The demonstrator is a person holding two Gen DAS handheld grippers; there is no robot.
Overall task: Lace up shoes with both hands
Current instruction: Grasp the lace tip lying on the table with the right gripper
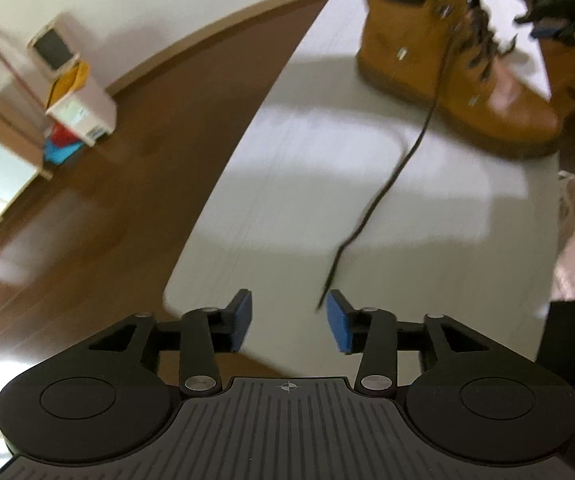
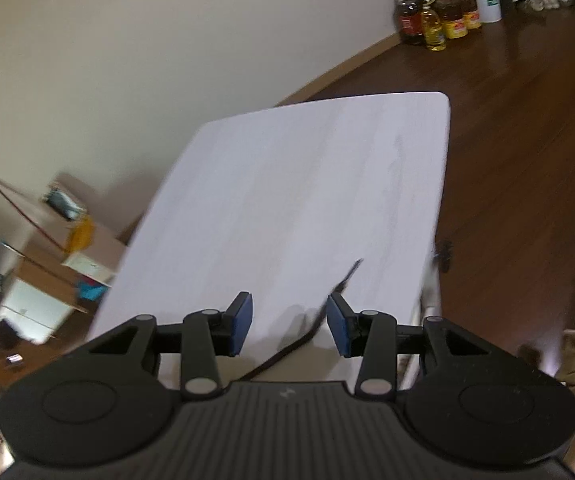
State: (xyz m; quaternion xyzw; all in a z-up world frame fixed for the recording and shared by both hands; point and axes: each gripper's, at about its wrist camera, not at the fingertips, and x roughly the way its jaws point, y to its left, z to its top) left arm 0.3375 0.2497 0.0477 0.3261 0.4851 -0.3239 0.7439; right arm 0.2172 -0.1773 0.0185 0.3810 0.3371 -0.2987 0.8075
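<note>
Dark wooden floor runs around a pale table (image 1: 327, 200), and on its far part stands a tan boot (image 1: 447, 76), upright, partly laced with a dark lace (image 1: 391, 184). 1 loose length of that lace trails from the boot's eyelets across the tabletop toward the left gripper (image 1: 289, 320), whose blue pads stand apart with nothing pressed between them; the lace tip ends just beside the right-hand pad, apparently free. Seen from the other hand, the right gripper (image 2: 289, 326) also stands apart over bare table, and a second dark lace end (image 2: 327, 312) passes close by its right-hand pad without being pinched, as far as the blur lets me tell. Cartons (image 1: 75, 92) sit against the wall, and oil bottles (image 2: 439, 16) stand in the far corner.

My worry is that neither claw grips anything, so both ends could slide or drop off the table edge. Closing in haste on a thin, limp tip risks missing it, and a sharp tug might tip the boot or pull lace out of an eyelet
</note>
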